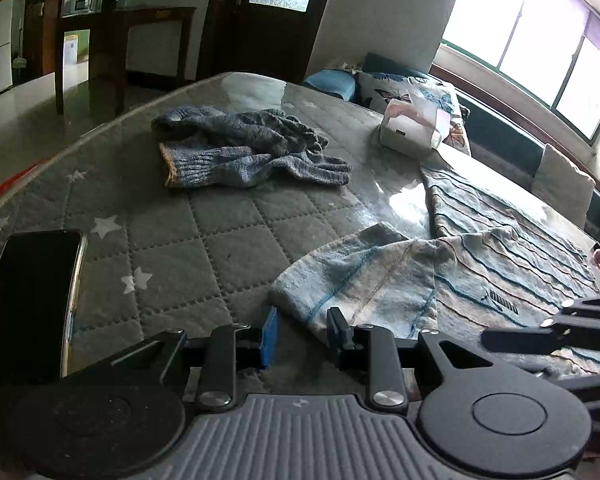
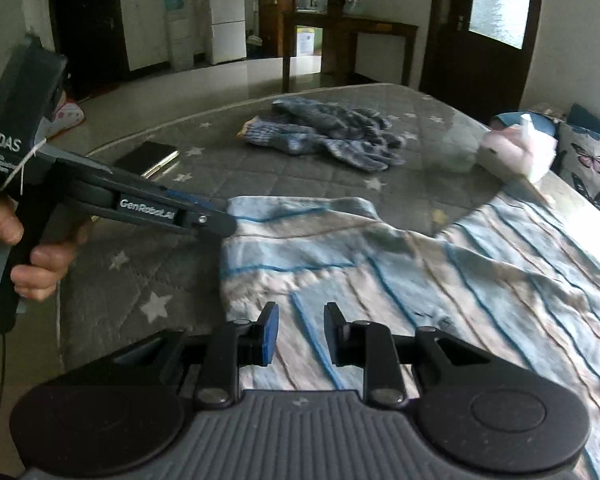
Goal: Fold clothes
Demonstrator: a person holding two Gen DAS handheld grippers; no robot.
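A pale blue and beige striped garment (image 1: 480, 248) lies spread on the grey quilted bed, with one sleeve (image 1: 360, 276) folded in toward me. My left gripper (image 1: 302, 330) is open, its jaws just at the sleeve's near edge, holding nothing. In the right wrist view the same garment (image 2: 420, 264) fills the right half. My right gripper (image 2: 301, 330) is open low over the striped cloth, empty. The left gripper (image 2: 216, 222) shows there from the side, its tip at the sleeve's left edge.
A pair of blue-grey knit gloves (image 1: 244, 152) lies farther back on the bed. A black phone (image 1: 32, 300) lies at the left. A white tissue pack (image 1: 412, 126) and butterfly pillows (image 1: 420, 92) sit at the back right. The bed edge (image 1: 80, 136) runs along the left.
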